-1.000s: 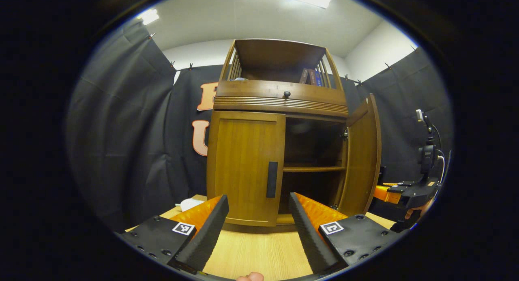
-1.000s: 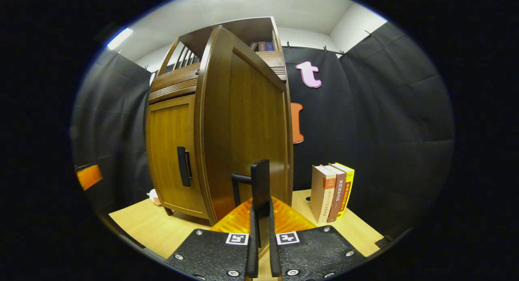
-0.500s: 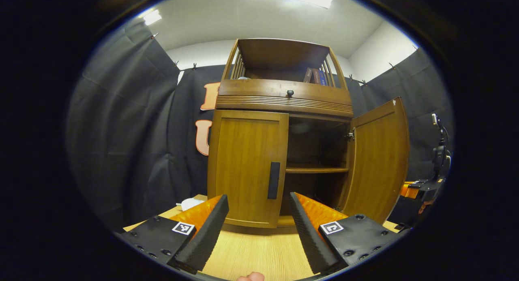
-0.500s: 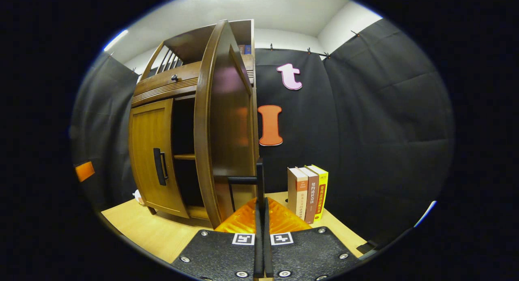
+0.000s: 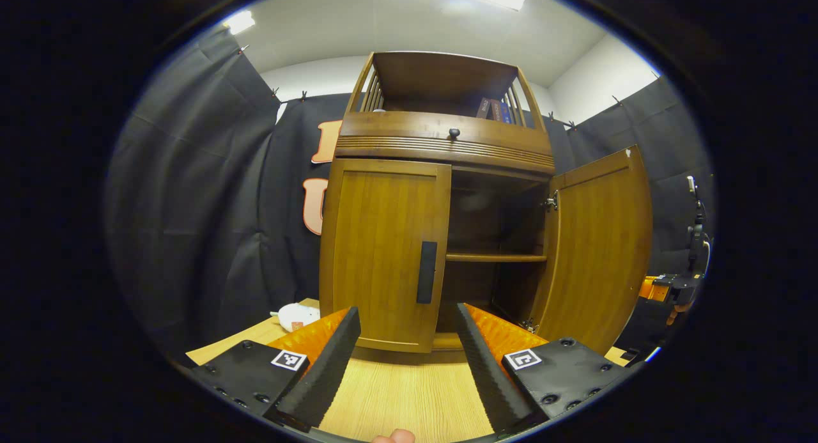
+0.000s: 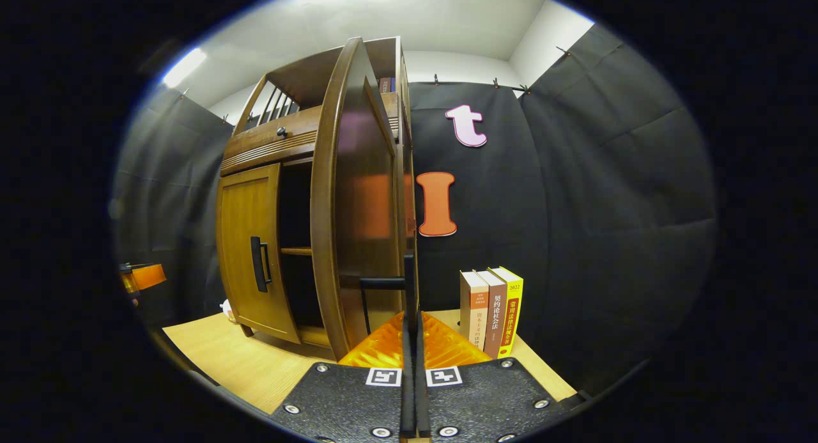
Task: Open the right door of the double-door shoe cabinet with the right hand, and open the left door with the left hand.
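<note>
In the left gripper view, the brown wooden shoe cabinet (image 5: 441, 149) stands on the table. Its left door (image 5: 377, 251) is closed and has a dark vertical handle (image 5: 427, 272). The right door (image 5: 601, 251) is swung wide, baring a shelf inside. My left gripper (image 5: 407, 315) is open, a short way in front of the left door's handle and just below it, touching nothing. In the right gripper view, the right door (image 6: 351, 206) is seen nearly edge-on. My right gripper (image 6: 412, 318) is shut on the right door's handle (image 6: 409, 280). The right gripper (image 5: 664, 286) also shows beyond the open door.
Three books (image 6: 492, 312) stand upright on the light wooden table (image 6: 243, 360), right of the cabinet. A small white object (image 5: 297, 315) lies by the cabinet's left foot. Above the doors is a drawer with a knob (image 5: 454, 133), and an open top shelf holds books (image 5: 495, 107).
The right door has swung from about half open to wide open, with the right gripper staying on its handle. The left gripper has edged closer to the closed left door.
</note>
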Available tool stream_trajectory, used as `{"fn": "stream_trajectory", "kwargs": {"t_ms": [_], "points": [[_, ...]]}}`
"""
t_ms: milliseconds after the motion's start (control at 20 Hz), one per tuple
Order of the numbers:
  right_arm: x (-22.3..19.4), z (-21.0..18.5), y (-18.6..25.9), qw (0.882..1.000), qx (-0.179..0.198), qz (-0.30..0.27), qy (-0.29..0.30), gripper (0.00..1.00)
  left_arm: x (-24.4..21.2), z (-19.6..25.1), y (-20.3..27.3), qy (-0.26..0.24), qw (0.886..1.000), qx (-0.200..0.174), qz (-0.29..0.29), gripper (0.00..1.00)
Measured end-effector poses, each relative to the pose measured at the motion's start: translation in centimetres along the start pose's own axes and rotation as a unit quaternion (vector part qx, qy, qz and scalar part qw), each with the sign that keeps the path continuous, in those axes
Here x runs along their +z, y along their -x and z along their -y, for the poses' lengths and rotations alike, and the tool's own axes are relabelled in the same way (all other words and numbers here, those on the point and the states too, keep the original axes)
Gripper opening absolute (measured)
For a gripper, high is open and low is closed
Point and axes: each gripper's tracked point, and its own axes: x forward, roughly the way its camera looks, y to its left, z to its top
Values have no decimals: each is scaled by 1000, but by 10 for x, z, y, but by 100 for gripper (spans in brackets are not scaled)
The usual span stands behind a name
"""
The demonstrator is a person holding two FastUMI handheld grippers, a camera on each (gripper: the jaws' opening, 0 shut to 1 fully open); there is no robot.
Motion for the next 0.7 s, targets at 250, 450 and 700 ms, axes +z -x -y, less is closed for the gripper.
{"fn": "stream_trajectory", "kwargs": {"t_ms": [250, 450, 700], "points": [[-1, 0, 0, 999, 38, -6, -10, 0, -9, -2, -5, -2, 1000, 7, -3, 97], [-2, 1, 0, 997, 73, -2, -1, 7, -9, -7, -16, -1, 1000, 14, -6, 93], [-12, 5, 4, 998, 67, -9, -3, 8, 0, -17, -37, -22, 999, 38, 8, 93]]}}
